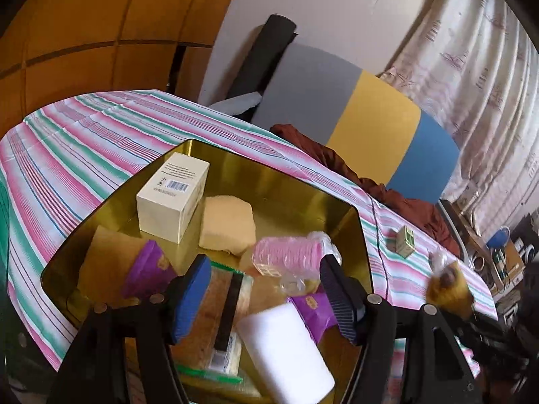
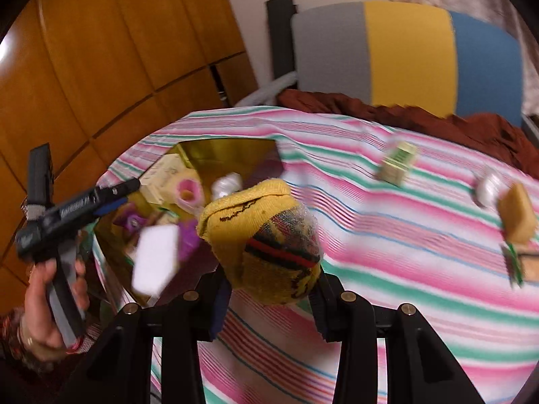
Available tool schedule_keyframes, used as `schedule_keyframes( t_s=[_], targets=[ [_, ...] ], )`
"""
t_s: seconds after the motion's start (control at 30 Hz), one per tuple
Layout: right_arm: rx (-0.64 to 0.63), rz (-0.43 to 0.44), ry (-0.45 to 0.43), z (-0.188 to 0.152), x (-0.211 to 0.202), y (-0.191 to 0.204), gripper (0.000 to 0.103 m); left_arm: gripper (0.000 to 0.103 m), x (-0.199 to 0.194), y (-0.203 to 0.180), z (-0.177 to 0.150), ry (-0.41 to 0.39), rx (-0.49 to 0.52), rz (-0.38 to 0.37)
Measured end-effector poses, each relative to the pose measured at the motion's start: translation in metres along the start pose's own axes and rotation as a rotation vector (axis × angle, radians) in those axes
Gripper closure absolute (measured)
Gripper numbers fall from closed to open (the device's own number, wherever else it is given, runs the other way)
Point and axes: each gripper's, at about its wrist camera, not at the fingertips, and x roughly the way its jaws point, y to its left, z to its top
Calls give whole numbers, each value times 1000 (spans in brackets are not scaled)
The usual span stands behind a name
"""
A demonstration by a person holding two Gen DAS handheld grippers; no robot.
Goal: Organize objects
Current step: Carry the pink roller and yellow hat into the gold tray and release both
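Sock, yellow and rolled, sits clenched in the right claw above the striped tabletop, with the gold tray at its 10 o'clock. The left claw hangs released over that tray, above a white block; a cream box lies at 11 o'clock.

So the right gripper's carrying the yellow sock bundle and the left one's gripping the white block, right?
Not quite: in the left wrist view the left gripper is open over the tray, gripping nothing; the white block is free. The right gripper does hold the sock bundle.
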Motion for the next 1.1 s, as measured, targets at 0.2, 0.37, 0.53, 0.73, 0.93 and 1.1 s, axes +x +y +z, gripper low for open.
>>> schedule_keyframes(
  t_s=[0.2,0.37,0.53,0.73,0.93,1.1],
  targets=[
    [-37,35,6,32,35,38,61,35,-3,-1,-6,-1,29,-17],
    [-30,36,11,58,63,57,61,35,-7,8,-8,-7,6,-15],
    [-17,12,34,83,99,68,61,35,-11,24,-5,-19,-39,3],
    [-23,-29,61,104,142,76,54,35,-16,39,4,-35,-87,13],
    [16,-26,49,107,149,77,34,35,-15,38,4,-33,-92,6],
    [-7,-48,9,97,124,76,32,35,-12,26,-3,-15,-61,-10]
  ],
)
